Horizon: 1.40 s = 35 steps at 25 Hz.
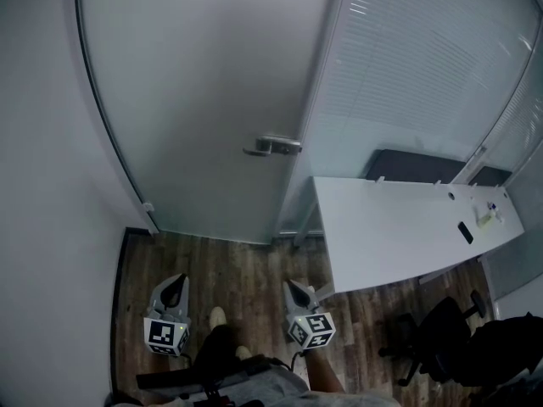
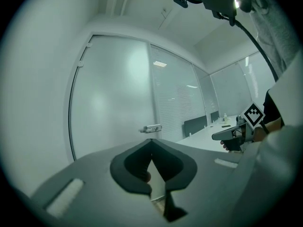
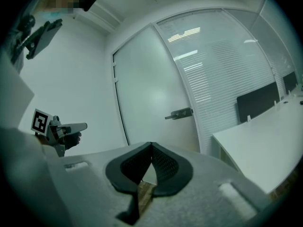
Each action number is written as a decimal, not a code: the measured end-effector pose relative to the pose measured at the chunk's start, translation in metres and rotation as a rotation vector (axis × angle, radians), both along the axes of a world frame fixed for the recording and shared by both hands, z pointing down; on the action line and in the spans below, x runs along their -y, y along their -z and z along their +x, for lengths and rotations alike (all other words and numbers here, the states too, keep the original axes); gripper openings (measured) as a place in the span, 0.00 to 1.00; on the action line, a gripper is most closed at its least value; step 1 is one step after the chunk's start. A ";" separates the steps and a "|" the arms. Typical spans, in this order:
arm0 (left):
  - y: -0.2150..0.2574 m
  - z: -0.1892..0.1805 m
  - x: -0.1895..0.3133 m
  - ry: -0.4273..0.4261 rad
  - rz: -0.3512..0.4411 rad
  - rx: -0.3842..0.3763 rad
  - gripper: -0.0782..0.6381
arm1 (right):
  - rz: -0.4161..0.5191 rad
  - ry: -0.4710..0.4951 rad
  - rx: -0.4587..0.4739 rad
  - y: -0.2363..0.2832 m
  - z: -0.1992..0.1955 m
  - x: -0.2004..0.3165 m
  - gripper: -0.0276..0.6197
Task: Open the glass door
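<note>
A white desk [image 1: 382, 236] stands beside a black office chair [image 1: 443, 339] on wood flooring [image 1: 237, 270].

Glass door [image 1: 212, 100] ahead, handle [image 1: 273, 146] at its right edge, desk [image 1: 399, 227] rightward, chair [image 1: 441, 337] before it.

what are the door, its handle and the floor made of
Door: frosted glass by the look, a matte pale pane that shows only diffuse light.
Handle: seemingly brushed metal, grey with a dull sheen.
Floor: wood or wood-look laminate, brown planks with grain streaks; which cannot be told.
</note>
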<state>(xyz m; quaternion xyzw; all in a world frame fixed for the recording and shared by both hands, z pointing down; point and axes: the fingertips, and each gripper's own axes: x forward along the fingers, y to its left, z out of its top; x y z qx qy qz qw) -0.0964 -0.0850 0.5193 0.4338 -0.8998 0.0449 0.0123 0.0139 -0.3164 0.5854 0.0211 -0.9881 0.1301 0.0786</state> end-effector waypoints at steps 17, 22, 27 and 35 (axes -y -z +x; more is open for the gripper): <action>-0.006 -0.140 0.101 -0.212 -0.029 -0.011 0.12 | -0.012 -0.212 -0.026 0.004 -0.084 0.059 0.05; -0.014 -0.165 0.144 -0.353 -0.044 -0.021 0.12 | -0.013 -0.292 -0.042 0.002 -0.093 0.081 0.05; -0.012 -0.196 0.186 -0.444 -0.085 0.046 0.12 | -0.015 -0.379 -0.048 0.001 -0.097 0.099 0.05; -0.005 -0.237 0.246 -0.571 -0.119 0.117 0.16 | -0.021 -0.493 -0.051 -0.005 -0.103 0.115 0.05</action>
